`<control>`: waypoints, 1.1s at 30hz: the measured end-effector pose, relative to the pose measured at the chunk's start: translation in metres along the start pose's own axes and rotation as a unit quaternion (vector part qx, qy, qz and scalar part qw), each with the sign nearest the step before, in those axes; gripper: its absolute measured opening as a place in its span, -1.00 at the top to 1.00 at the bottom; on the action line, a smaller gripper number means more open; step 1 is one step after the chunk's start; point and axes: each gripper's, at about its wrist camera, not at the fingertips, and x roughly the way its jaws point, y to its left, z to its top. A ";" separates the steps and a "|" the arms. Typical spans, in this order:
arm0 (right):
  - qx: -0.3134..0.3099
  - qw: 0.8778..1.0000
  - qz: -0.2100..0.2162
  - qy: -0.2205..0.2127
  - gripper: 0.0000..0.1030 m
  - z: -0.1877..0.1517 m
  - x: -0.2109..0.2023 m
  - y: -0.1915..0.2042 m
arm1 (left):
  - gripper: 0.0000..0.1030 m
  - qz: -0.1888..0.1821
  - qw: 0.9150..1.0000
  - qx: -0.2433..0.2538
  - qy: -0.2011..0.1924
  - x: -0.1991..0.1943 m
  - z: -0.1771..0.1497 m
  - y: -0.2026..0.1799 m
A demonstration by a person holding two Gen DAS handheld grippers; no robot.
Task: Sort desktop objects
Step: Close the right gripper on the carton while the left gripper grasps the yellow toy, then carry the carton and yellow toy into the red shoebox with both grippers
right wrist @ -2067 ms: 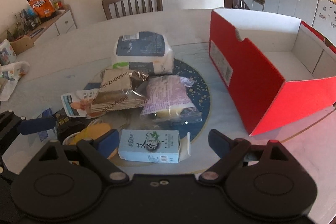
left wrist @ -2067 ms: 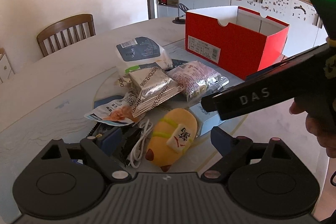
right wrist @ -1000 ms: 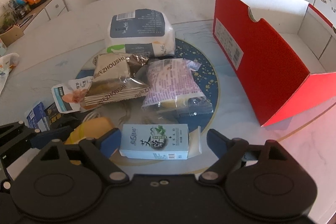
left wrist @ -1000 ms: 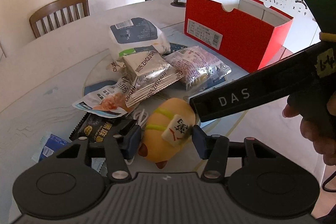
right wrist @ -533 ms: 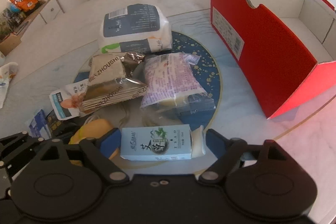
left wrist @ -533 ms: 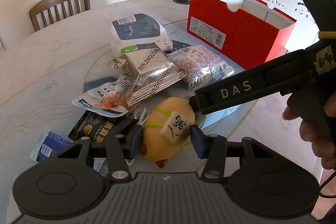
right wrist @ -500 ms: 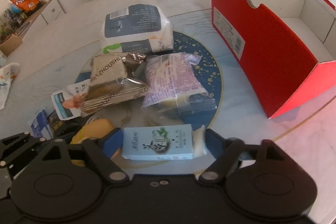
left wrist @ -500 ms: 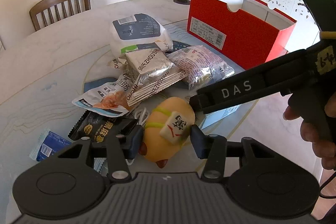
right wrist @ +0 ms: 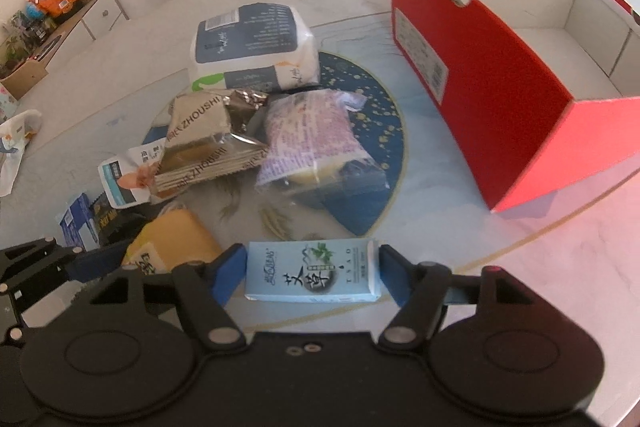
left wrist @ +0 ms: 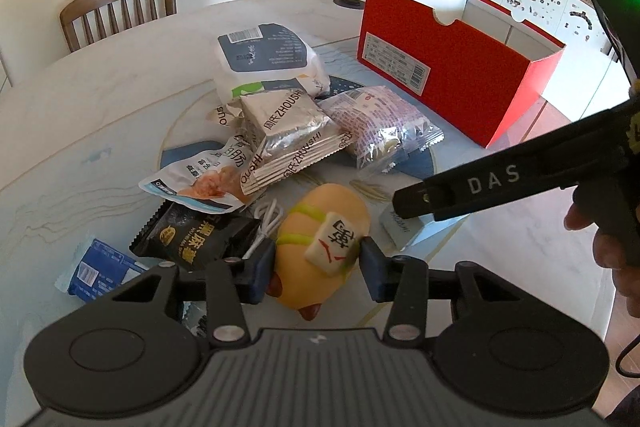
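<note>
Sorting barely begun: left gripper (left wrist: 318, 259) closing on toy (left wrist: 320, 239), right gripper (right wrist: 312, 273) closing on carton (right wrist: 312, 277); red box (right wrist: 500, 115) empty, packets beyond the jaws.

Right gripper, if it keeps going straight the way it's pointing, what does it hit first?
The right gripper is closing around the blue carton already between its fingers, so that comes first; beyond it, probably the table.

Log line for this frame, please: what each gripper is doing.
left gripper: closing on yellow plush toy | right gripper: closing on light-blue carton | red box: empty
</note>
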 end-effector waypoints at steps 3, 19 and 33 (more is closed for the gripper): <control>0.001 1.000 -0.002 0.000 -0.36 -0.002 -0.003 -0.003 | 0.16 -0.002 1.000 0.000 0.000 -0.001 0.000 -0.002; -0.003 1.000 0.007 -0.008 -0.36 -0.010 -0.027 -0.011 | 0.17 -0.007 1.000 -0.004 -0.003 -0.019 0.006 -0.012; -0.009 0.999 0.037 -0.032 -0.36 0.009 -0.074 -0.023 | 0.17 -0.023 1.000 -0.013 -0.012 -0.049 0.034 -0.022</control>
